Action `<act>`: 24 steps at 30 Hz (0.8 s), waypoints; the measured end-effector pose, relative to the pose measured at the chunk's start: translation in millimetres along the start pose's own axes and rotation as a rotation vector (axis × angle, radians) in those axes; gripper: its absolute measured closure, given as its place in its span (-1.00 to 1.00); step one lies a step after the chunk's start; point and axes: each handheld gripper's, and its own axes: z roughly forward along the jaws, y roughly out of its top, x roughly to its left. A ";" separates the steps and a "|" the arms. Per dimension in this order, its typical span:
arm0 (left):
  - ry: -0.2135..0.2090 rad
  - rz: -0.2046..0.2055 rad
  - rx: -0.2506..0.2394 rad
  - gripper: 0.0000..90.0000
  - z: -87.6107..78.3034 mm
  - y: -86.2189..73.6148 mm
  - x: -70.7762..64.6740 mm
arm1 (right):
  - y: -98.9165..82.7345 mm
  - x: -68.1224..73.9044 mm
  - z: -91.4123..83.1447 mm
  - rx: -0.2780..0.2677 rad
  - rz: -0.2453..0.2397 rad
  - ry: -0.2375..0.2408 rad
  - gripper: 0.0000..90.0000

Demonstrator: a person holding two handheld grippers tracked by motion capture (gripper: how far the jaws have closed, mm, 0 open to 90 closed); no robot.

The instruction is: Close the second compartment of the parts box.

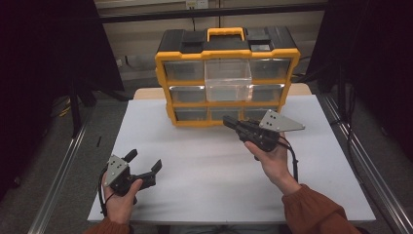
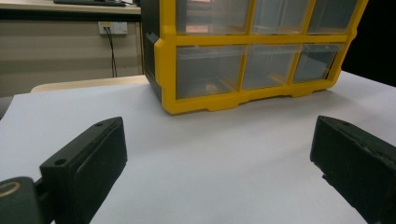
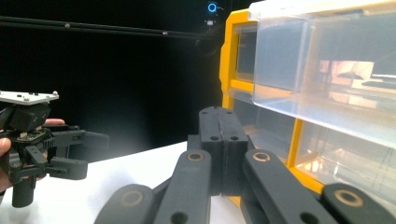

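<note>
Over at our left, the left tool point(image 1: 145, 168) hovers low above the table point(image 1: 204, 165), its jaws spread wide with nothing between them. Further right, the right tool point(image 1: 229, 121) has its jaws pressed together, empty, just before the yellow organizer point(image 1: 226, 53). Its clear middle drawer point(image 1: 227, 80) juts out from the upper rows. We judge it light, stiff and slick thin plastic, best taken by the front lip, squarely, so it slides without jamming or cracking.
</note>
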 end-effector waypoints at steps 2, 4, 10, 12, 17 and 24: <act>-0.005 -0.007 -0.006 -0.91 0.2 0.0 0.2 | 1.7 0.1 2.7 -0.001 -0.004 0.002 1.00; -0.001 -0.011 -0.007 -0.91 -0.3 -0.1 0.7 | 2.4 -0.1 4.0 -0.003 -0.003 0.005 1.00; -0.001 -0.008 -0.007 -0.91 -0.9 0.2 1.2 | 5.8 -5.5 10.2 -0.022 0.002 -0.008 1.00; -0.008 -0.013 -0.014 -0.91 -0.7 0.0 1.4 | 6.3 -8.0 12.3 -0.026 0.002 -0.013 1.00; -0.007 -0.016 -0.014 -0.91 -0.5 -0.5 2.4 | 7.6 -16.4 17.5 -0.047 0.024 -0.033 1.00; -0.006 -0.018 -0.012 -0.91 -0.3 -0.5 2.4 | 7.2 -27.8 25.1 -0.044 0.014 -0.074 1.00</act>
